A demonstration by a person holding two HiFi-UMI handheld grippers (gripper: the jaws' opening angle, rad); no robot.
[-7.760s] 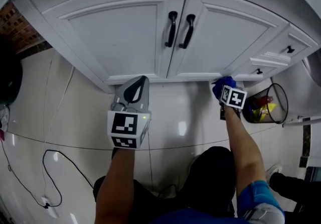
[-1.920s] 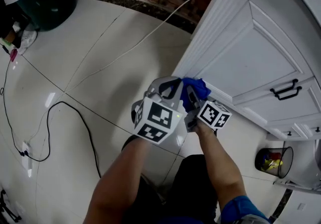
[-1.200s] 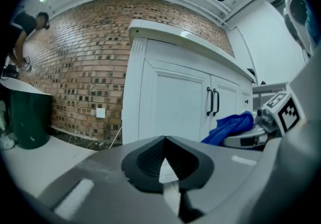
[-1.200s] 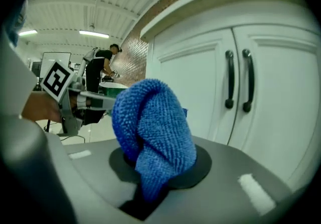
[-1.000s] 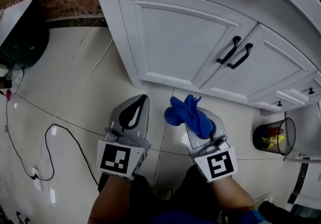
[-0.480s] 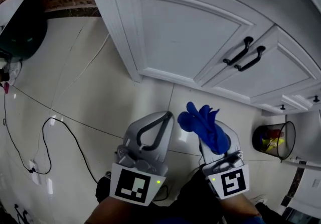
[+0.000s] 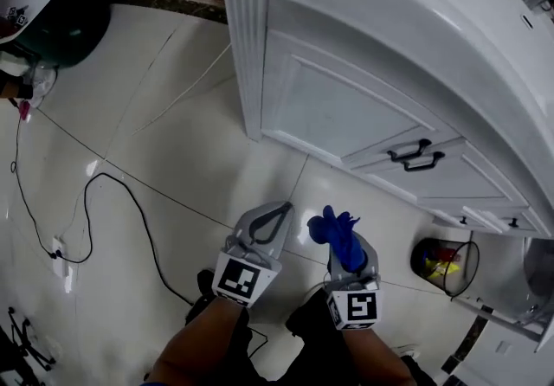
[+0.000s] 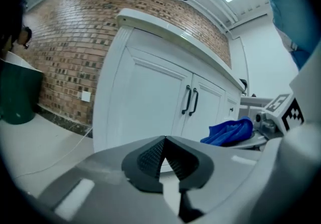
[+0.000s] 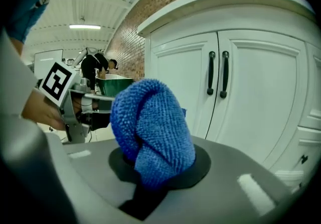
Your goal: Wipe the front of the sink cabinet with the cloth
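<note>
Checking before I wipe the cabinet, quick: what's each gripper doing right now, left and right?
Left gripper: shut, nothing in it.
Right gripper: shut on the bunched blue microfibre cloth.

Left gripper (image 7: 279,208) and right gripper (image 7: 342,241) are being held side by side above the floor (image 7: 173,142), apart from the sink cabinet (image 7: 346,107) ahead. The cloth (image 7: 333,227) is being held in the right jaws. A bin (image 7: 463,272) is being kept rightward, a cable (image 7: 110,175) leftward.
</note>
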